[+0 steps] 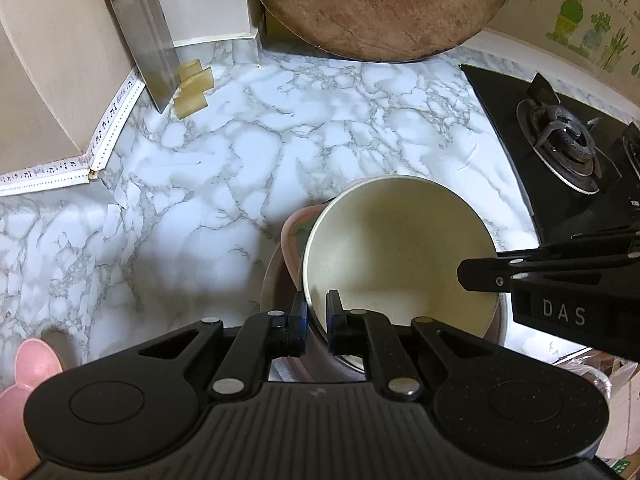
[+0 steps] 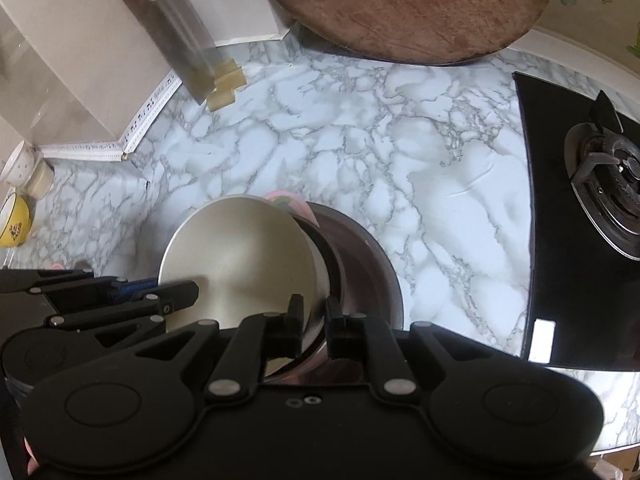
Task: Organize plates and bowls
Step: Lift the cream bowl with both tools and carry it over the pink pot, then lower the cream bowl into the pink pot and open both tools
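Note:
A cream bowl (image 1: 400, 248) is tilted above a pink bowl (image 1: 294, 236) and a steel bowl (image 1: 270, 280) stacked on the marble counter (image 1: 200, 184). My left gripper (image 1: 317, 312) is shut on the cream bowl's near rim. In the right wrist view my right gripper (image 2: 314, 316) is shut on the other side of the cream bowl's (image 2: 240, 264) rim, with the steel bowl (image 2: 368, 264) and the pink bowl (image 2: 288, 202) beneath. Each gripper shows in the other's view: the right one (image 1: 464, 276) and the left one (image 2: 188, 292).
A cleaver (image 1: 148, 40) leans on the left wall box. A round wooden board (image 1: 376, 4) stands at the back. A black gas hob (image 1: 568, 136) lies at the right. A yellow bowl (image 2: 14, 224) sits far left. A pink item (image 1: 28, 368) lies at the lower left.

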The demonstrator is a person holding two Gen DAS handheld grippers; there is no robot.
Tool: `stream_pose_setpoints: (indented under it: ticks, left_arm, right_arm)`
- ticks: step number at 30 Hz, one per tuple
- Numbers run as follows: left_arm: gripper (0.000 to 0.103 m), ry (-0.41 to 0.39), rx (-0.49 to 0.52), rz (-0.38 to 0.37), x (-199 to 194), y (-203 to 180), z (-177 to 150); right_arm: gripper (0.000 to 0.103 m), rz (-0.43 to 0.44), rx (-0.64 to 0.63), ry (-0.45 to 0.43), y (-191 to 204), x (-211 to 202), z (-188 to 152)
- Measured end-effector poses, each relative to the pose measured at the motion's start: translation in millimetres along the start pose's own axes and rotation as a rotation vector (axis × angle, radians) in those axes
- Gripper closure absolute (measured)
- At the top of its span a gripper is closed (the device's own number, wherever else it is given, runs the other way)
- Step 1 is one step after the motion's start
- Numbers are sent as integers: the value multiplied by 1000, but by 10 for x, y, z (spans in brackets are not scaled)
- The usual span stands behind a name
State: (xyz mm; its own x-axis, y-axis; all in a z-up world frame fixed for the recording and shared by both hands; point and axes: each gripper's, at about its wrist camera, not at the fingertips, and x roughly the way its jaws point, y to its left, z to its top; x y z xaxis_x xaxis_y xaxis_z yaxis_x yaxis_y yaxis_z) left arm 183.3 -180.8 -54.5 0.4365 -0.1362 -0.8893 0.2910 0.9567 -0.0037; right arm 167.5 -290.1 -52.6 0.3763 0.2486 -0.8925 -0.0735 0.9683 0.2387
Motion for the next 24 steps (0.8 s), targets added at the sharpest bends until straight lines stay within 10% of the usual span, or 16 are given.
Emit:
stream_pose_setpoints:
  ticks: [24]
  left_arm:
    - [91,3,-54,-59,26,132,-6]
  right_arm:
    - [72,41,-40,-17,18,26,7]
